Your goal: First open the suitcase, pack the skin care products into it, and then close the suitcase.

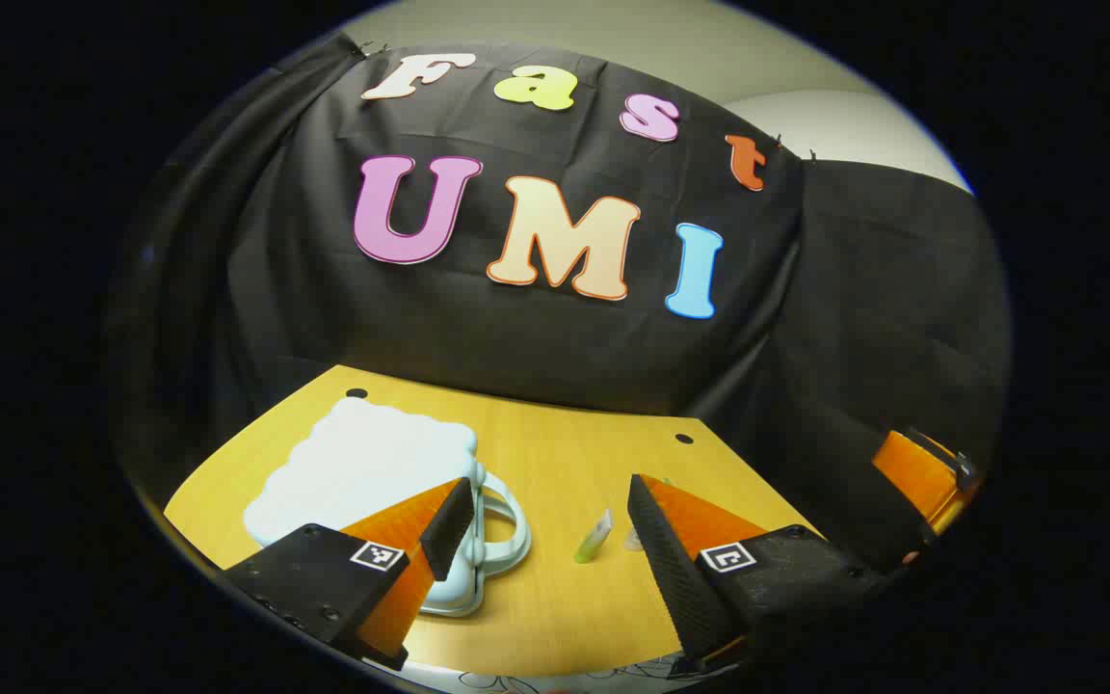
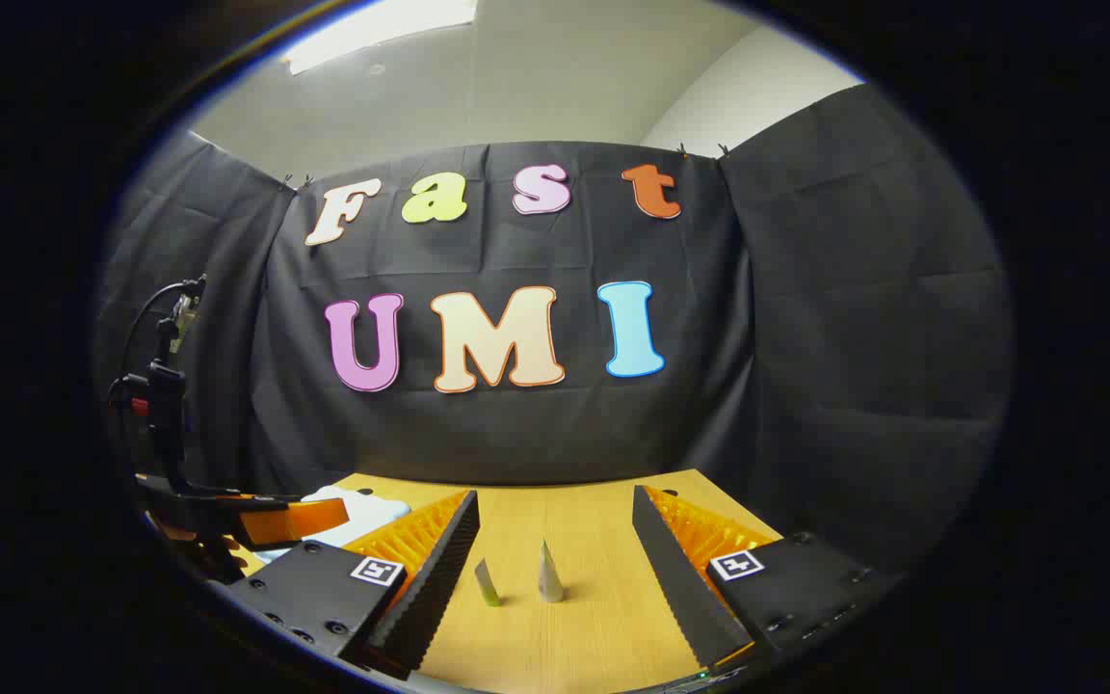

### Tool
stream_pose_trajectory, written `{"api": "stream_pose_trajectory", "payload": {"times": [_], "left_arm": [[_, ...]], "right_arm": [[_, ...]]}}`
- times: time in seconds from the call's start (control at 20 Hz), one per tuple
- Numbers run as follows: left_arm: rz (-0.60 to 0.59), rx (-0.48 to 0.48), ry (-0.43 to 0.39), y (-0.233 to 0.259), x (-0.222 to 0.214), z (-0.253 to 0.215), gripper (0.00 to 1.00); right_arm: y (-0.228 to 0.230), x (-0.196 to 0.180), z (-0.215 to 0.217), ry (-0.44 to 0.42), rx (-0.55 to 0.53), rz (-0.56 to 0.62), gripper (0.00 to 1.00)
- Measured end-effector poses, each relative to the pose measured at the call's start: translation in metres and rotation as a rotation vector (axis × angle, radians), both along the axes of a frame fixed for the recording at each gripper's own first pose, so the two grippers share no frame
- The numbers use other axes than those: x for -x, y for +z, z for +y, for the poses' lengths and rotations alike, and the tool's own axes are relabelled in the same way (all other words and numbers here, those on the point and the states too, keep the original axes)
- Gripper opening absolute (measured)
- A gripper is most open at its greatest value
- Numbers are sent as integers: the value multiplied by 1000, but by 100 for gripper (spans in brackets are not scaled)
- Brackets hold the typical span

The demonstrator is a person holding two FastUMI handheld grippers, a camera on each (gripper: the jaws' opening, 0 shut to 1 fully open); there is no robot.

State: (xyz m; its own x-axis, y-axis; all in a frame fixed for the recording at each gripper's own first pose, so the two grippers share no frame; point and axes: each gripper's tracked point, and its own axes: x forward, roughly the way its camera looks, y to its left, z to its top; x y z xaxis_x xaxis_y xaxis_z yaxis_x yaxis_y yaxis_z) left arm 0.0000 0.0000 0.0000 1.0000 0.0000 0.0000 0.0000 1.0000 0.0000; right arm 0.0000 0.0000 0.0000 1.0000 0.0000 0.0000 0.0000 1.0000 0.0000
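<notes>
We find the task unstarted: the one pale suitcase point(image 1: 362, 472) lies shut on the counter point(image 1: 565, 463), and two skin care tubes point(image 2: 488, 583) point(image 2: 549, 573) wait beside it, unpacked. Left claw point(image 1: 545, 540) and right claw point(image 2: 555, 569) both gape wide, holding nothing. Opening, packing and closing remain.

the suitcase point(image 1: 362, 472) sits at lower left of the left gripper view, its near corner hidden behind a finger point(image 1: 444, 525); in the right gripper view the other gripper point(image 2: 266, 520) covers most of it.
</notes>
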Motion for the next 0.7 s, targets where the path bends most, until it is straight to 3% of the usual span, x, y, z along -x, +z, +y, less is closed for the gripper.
{"api": "stream_pose_trajectory", "payload": {"times": [0.35, 0.7], "left_arm": [[67, 18, 67, -6, -20, 31, 95], [197, -25, 34, -15, -62, 34, 96]], "right_arm": [[-17, -14, -2, 21, -32, 40, 99], [-32, -22, -13, 13, -54, 79, 99]]}}
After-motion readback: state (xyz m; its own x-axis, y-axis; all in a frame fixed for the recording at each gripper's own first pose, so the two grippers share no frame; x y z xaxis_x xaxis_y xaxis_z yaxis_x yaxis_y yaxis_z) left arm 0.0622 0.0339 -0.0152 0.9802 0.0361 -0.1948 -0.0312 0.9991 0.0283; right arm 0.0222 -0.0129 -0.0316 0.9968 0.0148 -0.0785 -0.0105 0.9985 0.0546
